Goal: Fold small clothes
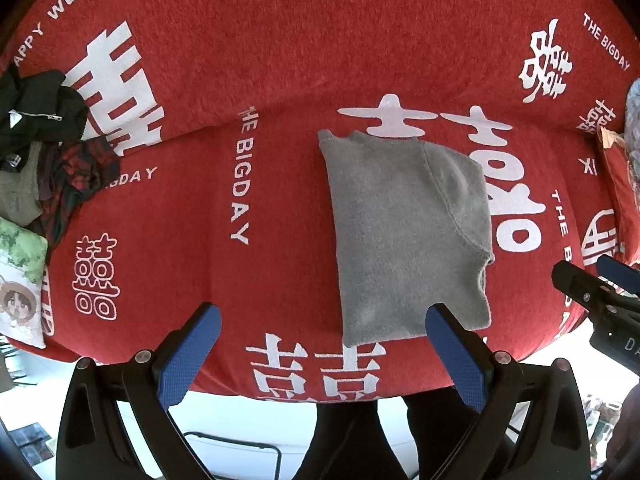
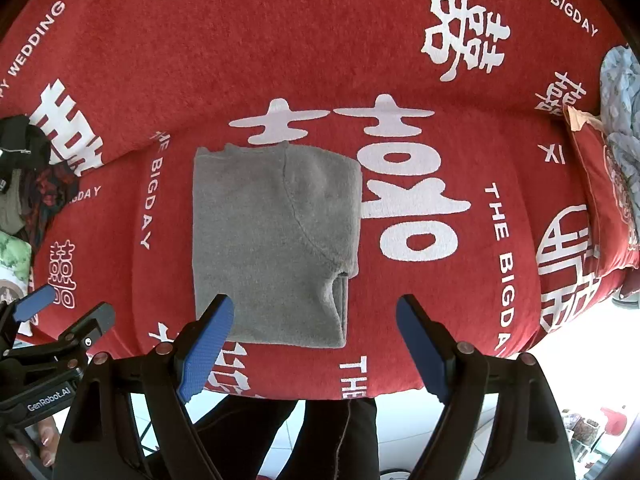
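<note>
A small grey knit garment [image 1: 404, 232] [image 2: 272, 240] lies folded into a neat rectangle on the red printed cover [image 1: 240, 80] [image 2: 280, 40]. My left gripper [image 1: 322, 320] hangs above the cover's near edge, jaws wide apart and empty, the garment's near corner showing between them. My right gripper [image 2: 316, 316] hovers over the garment's near edge, also open with nothing held. Each gripper shows at the side of the other's view: the right gripper [image 1: 588, 276] and the left gripper [image 2: 68, 304].
A heap of dark, plaid and beige clothes [image 1: 44, 148] [image 2: 28, 176] lies at the left. A green-patterned cushion [image 1: 20, 272] sits below it. A red cushion and pale blue cloth [image 2: 616, 152] lie at the right. A person's dark trouser legs [image 2: 320, 436] stand by the near edge, over light floor.
</note>
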`<state>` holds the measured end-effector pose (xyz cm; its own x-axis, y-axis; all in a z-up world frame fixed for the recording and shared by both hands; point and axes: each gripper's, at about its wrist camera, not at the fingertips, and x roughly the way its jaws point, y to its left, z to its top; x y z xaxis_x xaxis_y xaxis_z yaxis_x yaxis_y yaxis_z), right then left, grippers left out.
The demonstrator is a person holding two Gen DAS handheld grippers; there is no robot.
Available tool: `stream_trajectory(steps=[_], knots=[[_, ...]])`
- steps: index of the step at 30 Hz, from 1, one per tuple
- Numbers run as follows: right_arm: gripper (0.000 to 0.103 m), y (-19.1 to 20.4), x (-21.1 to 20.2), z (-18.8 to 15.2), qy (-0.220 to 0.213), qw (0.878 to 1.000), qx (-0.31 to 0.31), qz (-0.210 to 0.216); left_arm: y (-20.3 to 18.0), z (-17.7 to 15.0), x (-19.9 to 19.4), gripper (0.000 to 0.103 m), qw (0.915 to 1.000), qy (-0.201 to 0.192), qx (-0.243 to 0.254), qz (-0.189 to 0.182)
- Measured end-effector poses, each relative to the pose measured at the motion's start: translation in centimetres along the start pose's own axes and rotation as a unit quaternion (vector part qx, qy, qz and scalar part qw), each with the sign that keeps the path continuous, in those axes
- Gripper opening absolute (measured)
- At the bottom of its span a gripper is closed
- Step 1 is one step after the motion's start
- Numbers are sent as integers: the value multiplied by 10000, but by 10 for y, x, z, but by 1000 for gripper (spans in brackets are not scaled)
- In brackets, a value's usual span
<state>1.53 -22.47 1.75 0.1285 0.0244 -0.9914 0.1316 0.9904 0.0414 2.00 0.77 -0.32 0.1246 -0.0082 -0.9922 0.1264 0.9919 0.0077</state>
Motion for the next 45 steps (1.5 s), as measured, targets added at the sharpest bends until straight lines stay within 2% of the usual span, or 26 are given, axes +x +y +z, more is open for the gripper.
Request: stream_trajectory(steps=[12,37,41,45], knots=[[86,2,0,4,-7,10000,-53,-9,-1,1,-2,103,9999,-62,-4,103],[86,6,2,3,1,10000,-66,-21,0,0,1,103,9999,-66,-24,86],[86,6,2,3,0,10000,-60,-27,3,3,5,103,9999,-124,-82,50],[86,6,6,2,-26,10000,40,-12,2,7,4,103,9993,-352,81,-12]])
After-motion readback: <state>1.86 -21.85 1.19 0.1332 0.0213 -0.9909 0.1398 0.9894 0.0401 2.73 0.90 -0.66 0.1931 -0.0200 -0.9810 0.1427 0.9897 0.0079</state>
